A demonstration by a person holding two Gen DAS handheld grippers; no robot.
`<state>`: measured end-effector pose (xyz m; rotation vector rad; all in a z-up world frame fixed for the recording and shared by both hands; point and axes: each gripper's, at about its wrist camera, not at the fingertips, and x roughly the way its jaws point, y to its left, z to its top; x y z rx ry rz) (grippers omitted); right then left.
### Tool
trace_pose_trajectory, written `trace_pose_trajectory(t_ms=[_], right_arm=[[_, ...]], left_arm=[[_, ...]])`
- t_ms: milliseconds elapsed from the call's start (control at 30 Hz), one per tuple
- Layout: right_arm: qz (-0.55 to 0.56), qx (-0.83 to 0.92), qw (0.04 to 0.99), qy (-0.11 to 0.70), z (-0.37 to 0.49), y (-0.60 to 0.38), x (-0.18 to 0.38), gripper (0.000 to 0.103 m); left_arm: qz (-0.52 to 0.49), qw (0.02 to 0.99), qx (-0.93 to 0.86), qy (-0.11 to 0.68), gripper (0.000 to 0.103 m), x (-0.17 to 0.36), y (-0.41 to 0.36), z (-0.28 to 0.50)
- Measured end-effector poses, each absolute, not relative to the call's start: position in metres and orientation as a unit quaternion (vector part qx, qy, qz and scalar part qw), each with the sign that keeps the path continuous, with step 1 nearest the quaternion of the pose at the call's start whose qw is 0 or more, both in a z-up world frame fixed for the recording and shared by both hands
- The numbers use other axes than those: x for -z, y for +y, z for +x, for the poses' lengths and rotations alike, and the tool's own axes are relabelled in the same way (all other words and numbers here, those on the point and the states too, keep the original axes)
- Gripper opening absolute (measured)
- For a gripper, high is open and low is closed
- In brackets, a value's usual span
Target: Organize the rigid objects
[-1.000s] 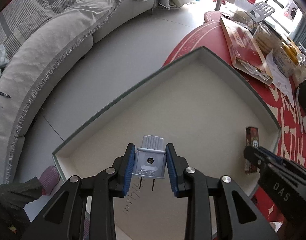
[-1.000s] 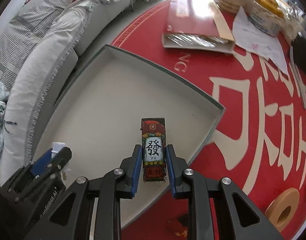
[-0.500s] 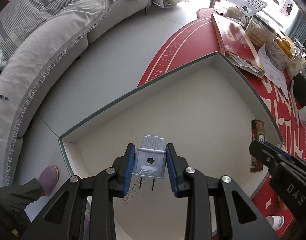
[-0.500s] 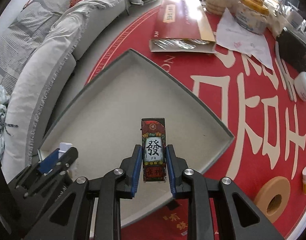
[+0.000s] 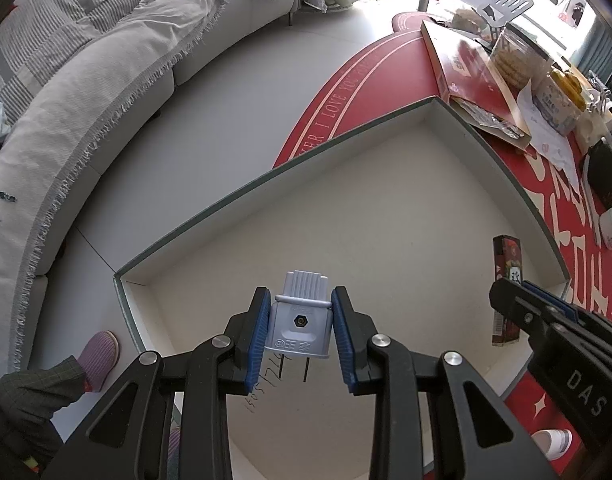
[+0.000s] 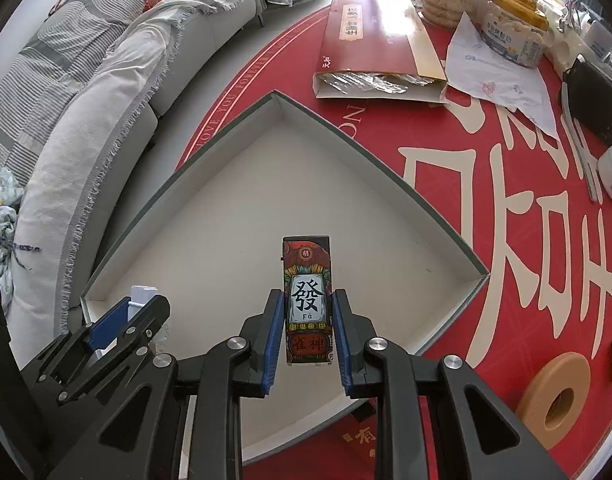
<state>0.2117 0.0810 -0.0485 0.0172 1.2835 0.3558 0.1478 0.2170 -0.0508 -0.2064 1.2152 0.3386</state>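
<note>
Left hand-held gripper (image 5: 300, 328) holds a grey plug (image 5: 300, 322); right hand-held gripper (image 6: 308, 330) holds a card box (image 6: 307, 300). Both hang above the tray (image 6: 422, 200).

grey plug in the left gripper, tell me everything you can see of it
The grey plug is a small pale grey plastic body with a ribbed neck at its far end, a dark hex screw in its upper face and an embossed mark below that. Two thin metal prongs point back toward the camera. The left gripper is shut on it, blue pads pressed to both sides, holding it over the white floor of the open box; nothing else visibly touches it.
</note>
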Motion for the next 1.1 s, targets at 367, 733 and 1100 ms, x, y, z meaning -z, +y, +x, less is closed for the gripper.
trace_pose_trajectory(t_ms=[367, 733, 1100], right_arm=[[0.006, -0.155, 0.784, 0.601, 0.214, 0.083, 0.056, 0.025], [0.016, -0.153, 0.795, 0.586, 0.209, 0.079, 0.048, 0.1], [0.086, -0.151, 0.817, 0.55, 0.168, 0.025, 0.002, 0.102]], left_arm=[[-0.091, 0.79, -0.157, 0.586, 0.034, 0.066, 0.215, 0.153], [-0.092, 0.788, -0.156, 0.588, 0.088, 0.067, 0.22, 0.15], [-0.118, 0.823, -0.066, 0.552, 0.103, 0.029, 0.198, 0.105]])
